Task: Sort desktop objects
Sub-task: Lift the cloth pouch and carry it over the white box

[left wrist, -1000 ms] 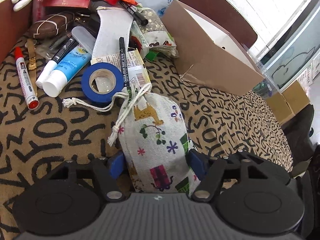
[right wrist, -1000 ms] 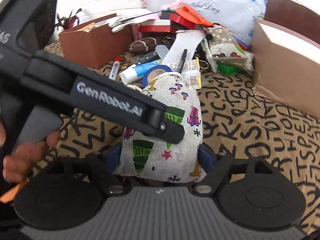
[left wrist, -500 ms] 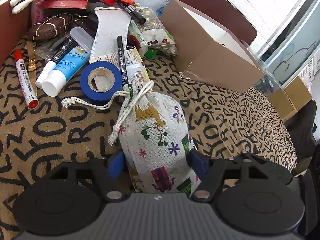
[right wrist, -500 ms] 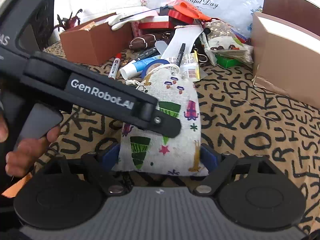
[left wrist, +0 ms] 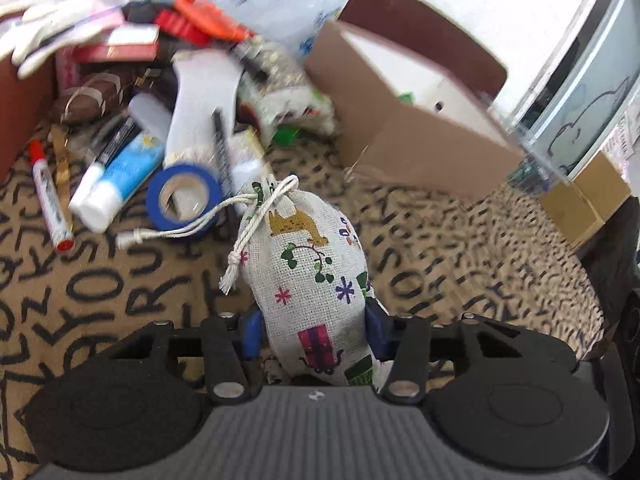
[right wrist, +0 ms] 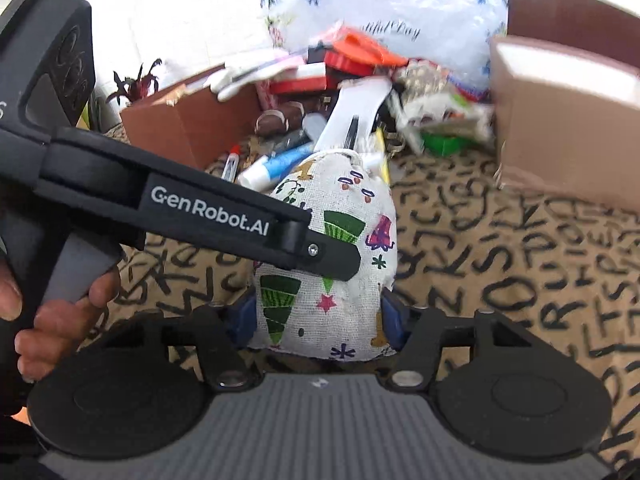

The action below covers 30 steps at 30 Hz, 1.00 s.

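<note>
Both claws are closing on the printed drawstring pouch (left wrist: 316,280), one on each side. The left claw (left wrist: 314,330) has its blue pads against the cloth, and so does the right claw (right wrist: 318,322). The pouch sits on the lettered desk (left wrist: 120,288), just in front of the blue tape roll (left wrist: 182,196). The pile behind is blurred, and the pouch's bottom is hidden.
</note>
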{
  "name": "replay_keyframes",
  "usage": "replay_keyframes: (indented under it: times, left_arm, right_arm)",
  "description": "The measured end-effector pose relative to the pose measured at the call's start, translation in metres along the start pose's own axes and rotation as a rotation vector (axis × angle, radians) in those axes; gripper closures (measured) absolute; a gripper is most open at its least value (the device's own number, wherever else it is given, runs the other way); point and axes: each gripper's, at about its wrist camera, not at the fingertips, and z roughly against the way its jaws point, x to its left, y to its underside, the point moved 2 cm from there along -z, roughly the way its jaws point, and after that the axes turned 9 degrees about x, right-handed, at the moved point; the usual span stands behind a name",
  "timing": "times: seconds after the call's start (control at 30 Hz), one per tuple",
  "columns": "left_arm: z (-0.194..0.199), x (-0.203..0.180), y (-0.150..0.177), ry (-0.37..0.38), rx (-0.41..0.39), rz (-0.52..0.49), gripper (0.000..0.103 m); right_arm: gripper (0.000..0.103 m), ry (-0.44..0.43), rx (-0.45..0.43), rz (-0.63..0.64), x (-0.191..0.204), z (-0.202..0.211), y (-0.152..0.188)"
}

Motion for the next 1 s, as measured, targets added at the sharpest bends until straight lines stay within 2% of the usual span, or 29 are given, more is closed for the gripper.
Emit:
replay_keyframes:
  times: [0.17, 0.37, 0.43, 0.7, 0.87, 1.0]
  left_arm:
    - [0.019, -0.029, -0.025, 0.038, -0.097, -0.075, 0.052]
    - [0.026, -0.074, -0.075, 0.088, -0.216, -0.176, 0.052]
    - [0.022, -0.089, -0.095, 0.115, -0.233, -0.191, 0.052]
    - [-0.025, -0.142, -0.173, 0.218, -0.238, -0.235, 0.052]
    - [-0.073, -0.157, -0.208, 0.267, -0.180, -0.223, 0.052]
    - [-0.111, -0.166, -0.228, 0.272, -0.130, -0.232, 0.052]
  right_arm:
    - [0.044, 0.045, -0.108, 0.025, -0.011, 0.032, -0.018]
    - [0.044, 0.144, -0.250, 0.053, -0.042, 0.066, -0.055]
    - [0.044, 0.182, -0.286, 0.057, -0.056, 0.074, -0.068]
    - [0.045, 0.330, -0.340, 0.026, -0.134, 0.080, -0.115]
    - [0.045, 0.375, -0.297, -0.001, -0.187, 0.065, -0.136]
    - [0.045, 0.391, -0.243, -0.015, -0.226, 0.046, -0.145]
